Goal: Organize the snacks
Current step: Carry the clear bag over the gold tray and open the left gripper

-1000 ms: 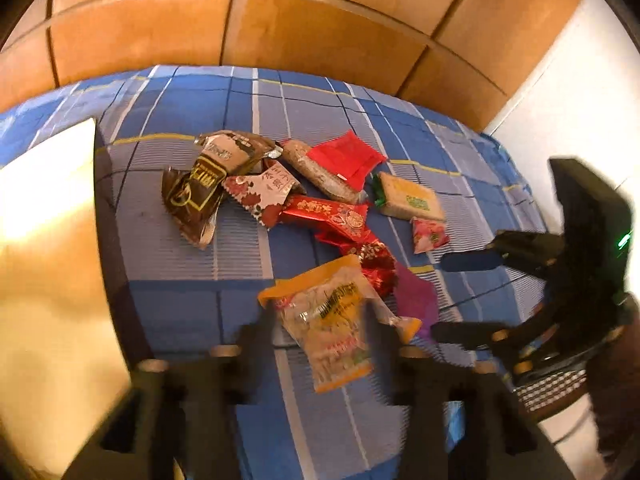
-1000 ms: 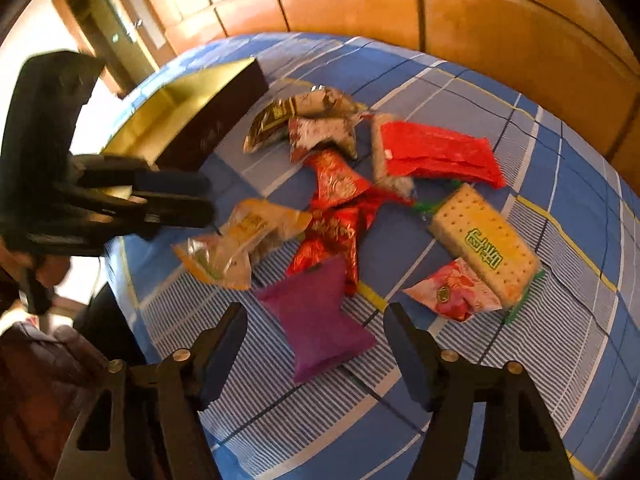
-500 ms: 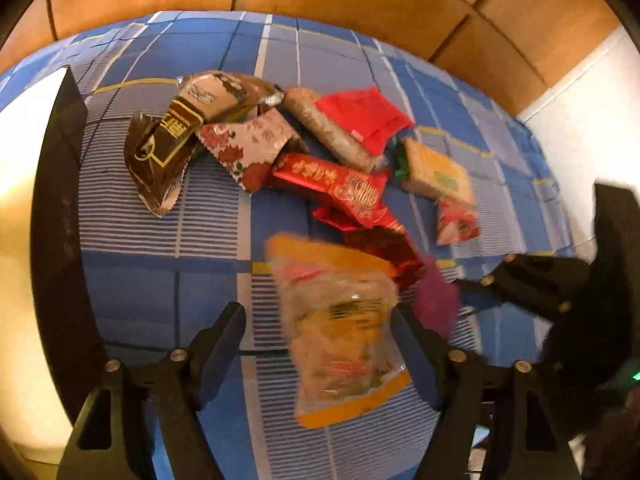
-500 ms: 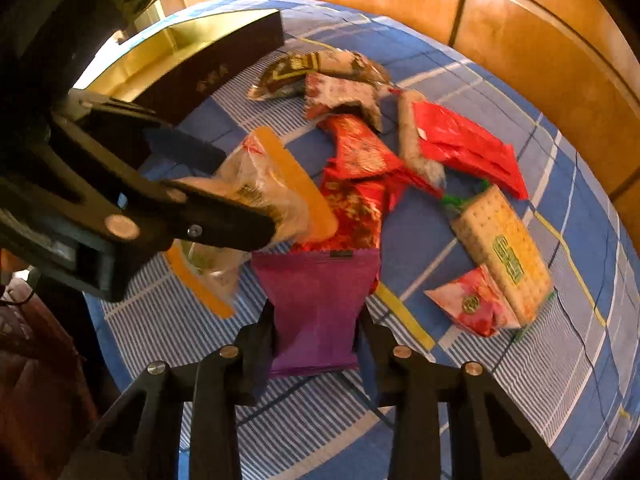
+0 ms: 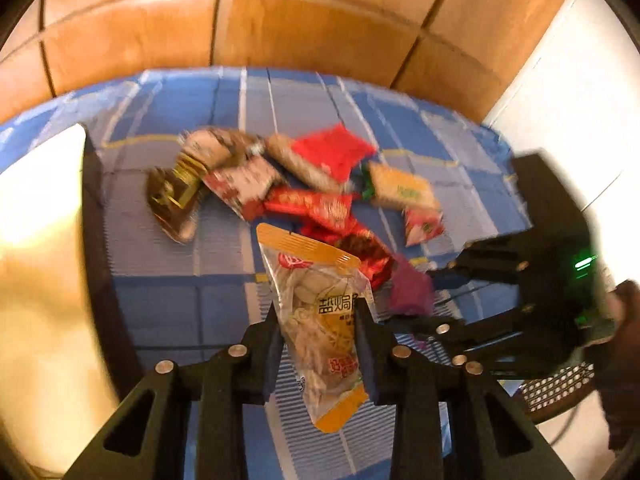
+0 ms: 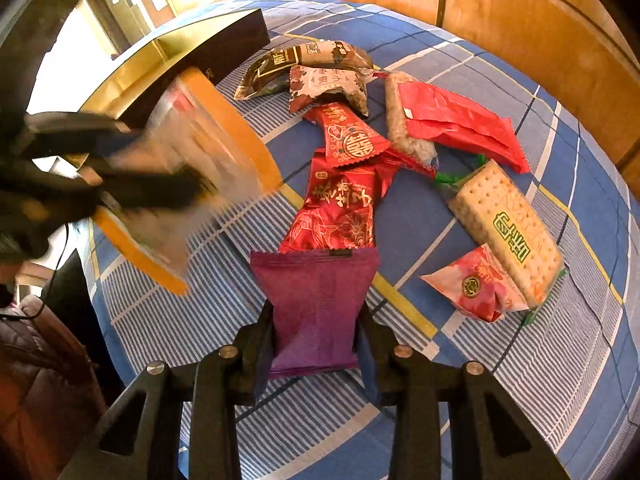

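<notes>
Home bedroom: blue plaid bedsheet, wooden headboard panels.

Two wrist fisheyes looking down along their fingers, close over the blue checked cloth.
Left view is facing the wood wall, right gripper entering at right; right view is angling leftward, catching left gripper; both are sharing the snack pile.

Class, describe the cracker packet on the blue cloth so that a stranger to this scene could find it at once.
Start at the blue checked cloth and find the pile of snack wrappers. At its right edge, just beyond the flat red packet, lies the cracker packet, partly resting on a small pink sachet. It alone is clear-wrapped, showing pale dotted crackers and green lettering.
</notes>
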Demonstrator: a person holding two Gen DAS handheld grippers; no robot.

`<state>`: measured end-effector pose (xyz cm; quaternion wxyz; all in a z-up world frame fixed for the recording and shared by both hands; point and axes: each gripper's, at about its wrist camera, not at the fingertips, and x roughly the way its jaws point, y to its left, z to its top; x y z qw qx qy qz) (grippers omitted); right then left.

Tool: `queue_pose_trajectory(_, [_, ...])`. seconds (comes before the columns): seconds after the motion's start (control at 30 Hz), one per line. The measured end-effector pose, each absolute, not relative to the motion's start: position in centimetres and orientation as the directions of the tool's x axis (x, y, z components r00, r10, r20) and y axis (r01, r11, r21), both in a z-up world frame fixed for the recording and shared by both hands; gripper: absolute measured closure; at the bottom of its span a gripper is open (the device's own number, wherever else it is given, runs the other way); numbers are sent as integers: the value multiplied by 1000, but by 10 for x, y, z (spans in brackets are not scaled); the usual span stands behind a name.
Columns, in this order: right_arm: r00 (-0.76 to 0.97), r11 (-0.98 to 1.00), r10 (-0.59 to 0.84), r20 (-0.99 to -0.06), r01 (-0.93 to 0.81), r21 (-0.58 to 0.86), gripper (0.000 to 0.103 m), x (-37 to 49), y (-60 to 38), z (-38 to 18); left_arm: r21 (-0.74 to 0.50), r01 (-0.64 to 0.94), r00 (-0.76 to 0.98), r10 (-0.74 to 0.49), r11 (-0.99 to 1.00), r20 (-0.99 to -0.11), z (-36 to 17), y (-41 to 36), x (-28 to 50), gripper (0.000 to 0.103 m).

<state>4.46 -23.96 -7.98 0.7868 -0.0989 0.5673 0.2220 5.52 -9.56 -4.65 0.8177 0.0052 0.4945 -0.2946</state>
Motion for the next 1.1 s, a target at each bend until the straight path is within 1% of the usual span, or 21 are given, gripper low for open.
queue_pose_trajectory(0.13, [270,884,233,-934,-459,88,66,38,-231,-83,-324,430,442,-510,843,-738,-7,-54,56,70])
queue_pose_trajectory(0.23, [275,884,231,-933,-459,84,66,33,-228,-83,-312,343,540,-458,886,-706,14,-13,65,70])
queue_pose_trajectory(0.3, [279,883,226,-933,-463,75,66,30,-226,-82,-289,279,579,-401,916,-710,17,11,76,70])
queue_pose_trajectory(0.4, [283,883,219,-934,-465,65,66,25,-223,-82,-258,157,588,-300,953,-751,3,45,100,70])
queue_pose_trajectory(0.53, [291,880,213,-933,-473,54,66,20,-218,-83,-253,60,556,-243,966,-795,-21,71,121,70])
queue_pose_trajectory(0.73, [297,875,209,-932,-483,42,66,16,-214,-84,-203,52,546,-199,978,-814,-40,57,140,70])
queue_pose_trajectory(0.87, [281,879,221,-934,-472,66,65,20,-218,-83,-163,66,558,-172,984,-812,-42,48,163,69])
queue_pose_trajectory(1.0, [287,876,216,-933,-480,55,65,24,-219,-82,-132,70,578,-148,989,-803,-42,39,184,68])
queue_pose_trajectory(1.07, [290,873,215,-933,-486,49,65,27,-220,-83,-115,78,582,-139,990,-801,-43,34,187,64])
queue_pose_trajectory(1.1, [293,871,213,-932,-488,46,65,27,-221,-82,-114,79,581,-139,990,-802,-43,33,186,52])
